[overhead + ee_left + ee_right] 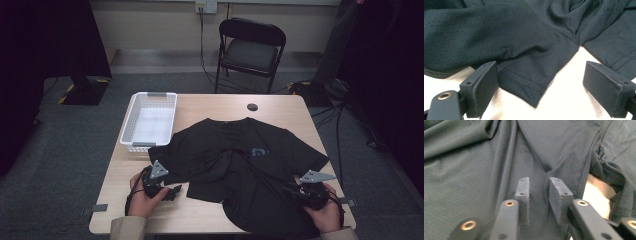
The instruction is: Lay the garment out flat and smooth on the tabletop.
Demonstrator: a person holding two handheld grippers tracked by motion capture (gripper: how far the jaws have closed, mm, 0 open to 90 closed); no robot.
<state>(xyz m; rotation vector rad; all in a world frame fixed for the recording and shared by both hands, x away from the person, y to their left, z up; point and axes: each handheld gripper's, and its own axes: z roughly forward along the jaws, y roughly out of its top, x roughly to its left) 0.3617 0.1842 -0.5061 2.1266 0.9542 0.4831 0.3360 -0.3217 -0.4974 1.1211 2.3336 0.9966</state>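
A black T-shirt (pixel 240 165) lies rumpled across the wooden counter (pixel 280 105), collar toward twelve o'clock, hem hanging off the near edge at six. A white basket (pixel 150 120) sits at about ten o'clock from the shirt, just touching the left sleeve's far edge.

The left claw (pixel 172 191) rests on bare counter at roughly eight o'clock from the shirt's middle, held in the person's left hand (pixel 142 200). In the left gripper view the jaws stand wide apart, released, and the sleeve (pixel 524 77) with its stitched hem pokes down between them, touching neither pad. That hem corner lies dead ahead at twelve o'clock of the claw and a little toward its left jaw, the hem line running across from about ten to four.

Over on the other side, the right claw (pixel 295 192) sits right on the fabric at about four o'clock from the shirt's middle, the right hand (pixel 325 212) behind it. In the right gripper view the jaws stand a narrow gap apart over flat cloth (pixel 499 157); nothing is pinched between them, so it is released too.

The call: the left claw is the one lined up. The sleeve sits already between its jaws, so a short push forward and a squeeze looks like the move that takes it.
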